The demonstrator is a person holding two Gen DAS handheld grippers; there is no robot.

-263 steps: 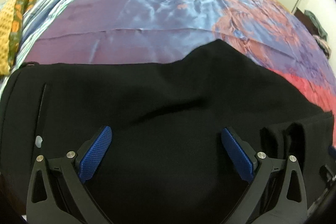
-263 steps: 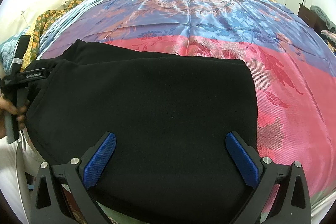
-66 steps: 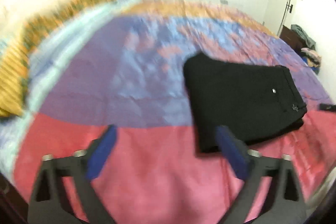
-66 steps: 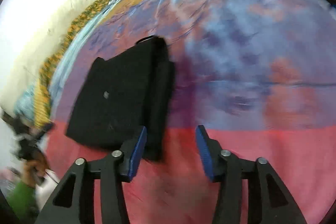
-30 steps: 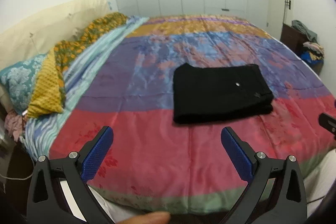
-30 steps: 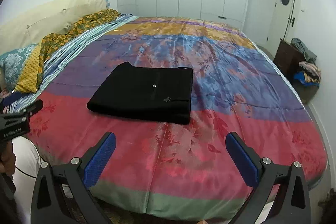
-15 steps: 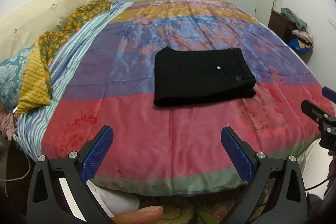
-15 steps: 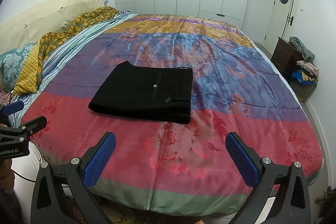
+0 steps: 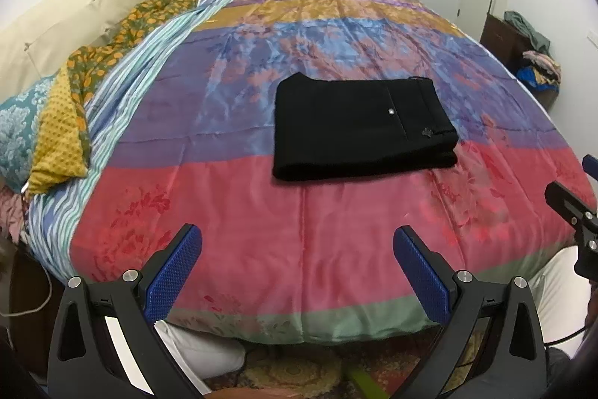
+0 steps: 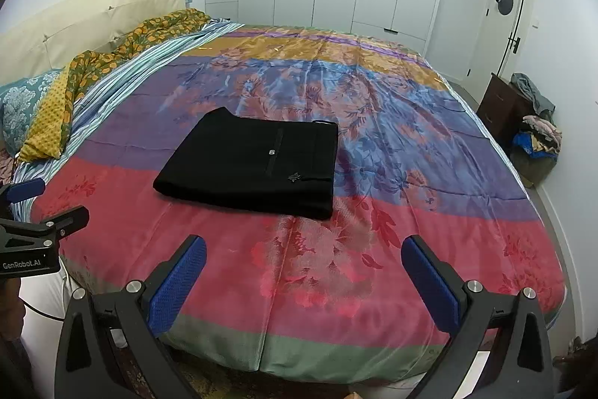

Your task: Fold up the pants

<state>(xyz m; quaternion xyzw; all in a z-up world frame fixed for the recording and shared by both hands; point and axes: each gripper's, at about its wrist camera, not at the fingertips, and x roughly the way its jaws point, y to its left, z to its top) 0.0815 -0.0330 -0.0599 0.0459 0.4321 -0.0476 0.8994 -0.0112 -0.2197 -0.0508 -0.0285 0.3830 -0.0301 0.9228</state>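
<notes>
The black pants (image 9: pixel 358 126) lie folded into a flat, thick rectangle on the bed (image 9: pixel 261 249), near its middle, straddling the line where the purple band of the bedspread meets the red one. The long axis of the bundle runs across the bed from side to side. The waistband end points toward the side with the dark cabinet (image 10: pixel 501 107), and the folded edge points toward the pillows (image 10: pixel 22 114). From the right wrist view the pants (image 10: pixel 254 163) show stacked layers along the near edge, a pocket seam with a small pale button (image 10: pixel 272 152) and a small metal emblem (image 10: pixel 294 177) close to the waistband. The cloth is matte and smooth, with crisp straight edges and square corners. The bedspread is glossy satin with a leaf and flower pattern in orange, blue, purple, red and green bands.

The left tool (image 9: pixel 297 268) hovers off the foot of the bed, well apart from the pants, with its blue textured pads (image 9: pixel 173 273) spread wide and nothing between them. The right tool (image 10: pixel 303 279) is likewise held off the bed edge, spread wide and empty
</notes>
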